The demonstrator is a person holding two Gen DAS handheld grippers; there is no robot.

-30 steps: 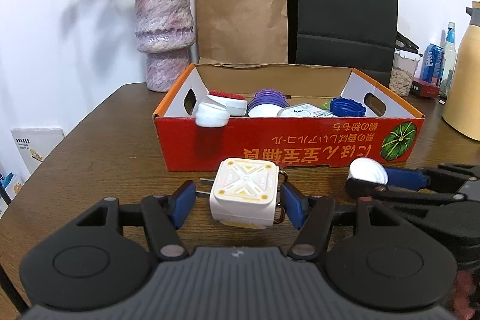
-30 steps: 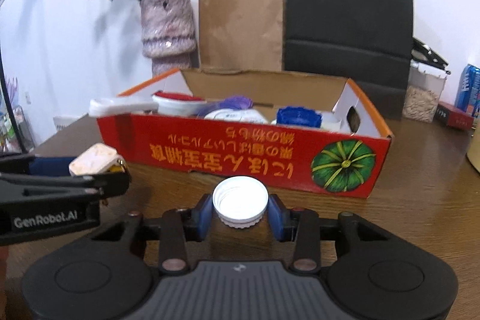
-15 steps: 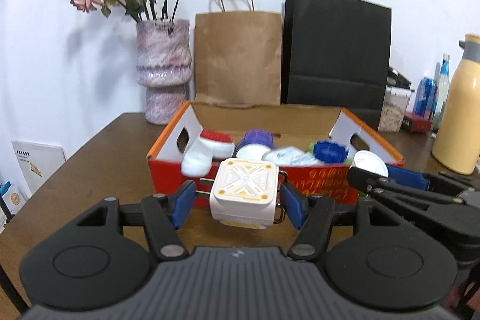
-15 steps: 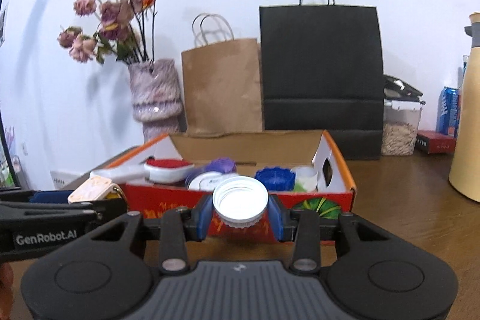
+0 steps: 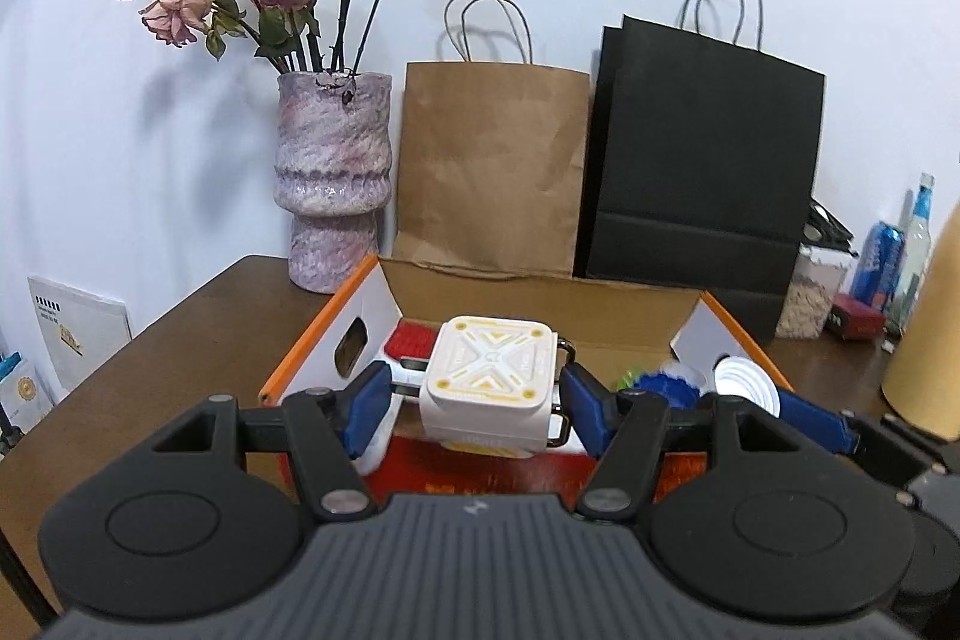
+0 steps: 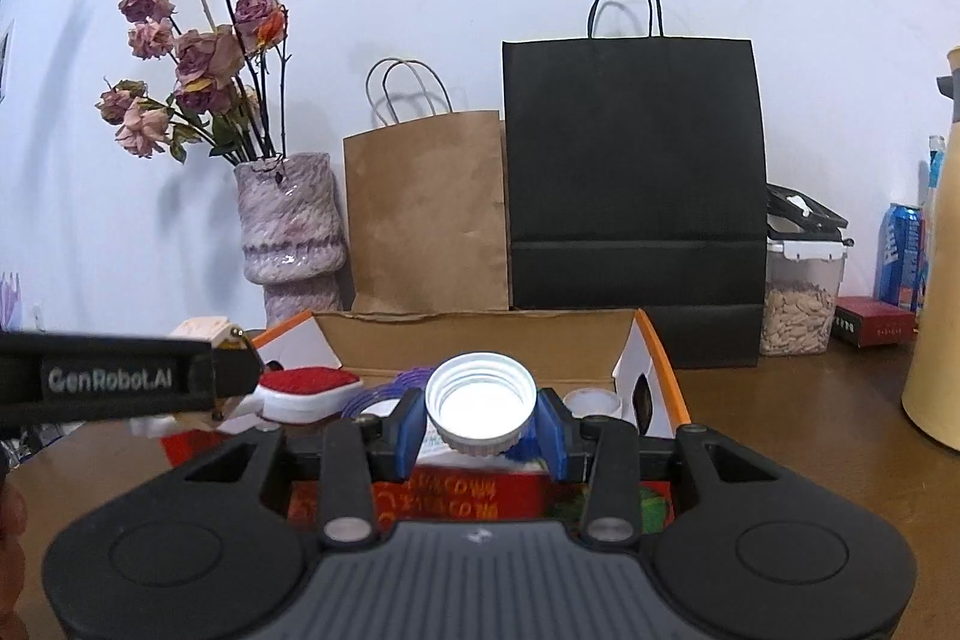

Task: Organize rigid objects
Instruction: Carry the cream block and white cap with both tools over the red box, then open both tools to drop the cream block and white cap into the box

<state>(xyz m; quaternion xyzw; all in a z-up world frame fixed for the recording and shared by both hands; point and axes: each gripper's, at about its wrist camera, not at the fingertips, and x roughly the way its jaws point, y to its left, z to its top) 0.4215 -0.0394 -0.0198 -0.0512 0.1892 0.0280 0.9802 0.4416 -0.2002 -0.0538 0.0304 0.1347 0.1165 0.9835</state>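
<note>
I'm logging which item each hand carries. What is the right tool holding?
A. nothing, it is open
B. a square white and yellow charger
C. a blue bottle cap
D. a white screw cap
D: the right tool is clamped on a white screw cap, its threaded inside facing the camera, in front of the red cardboard box; the left tool grips the square white and yellow charger.

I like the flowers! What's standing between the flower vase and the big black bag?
A brown paper bag stands between the vase and the black bag, clearest in the right wrist view.
</note>
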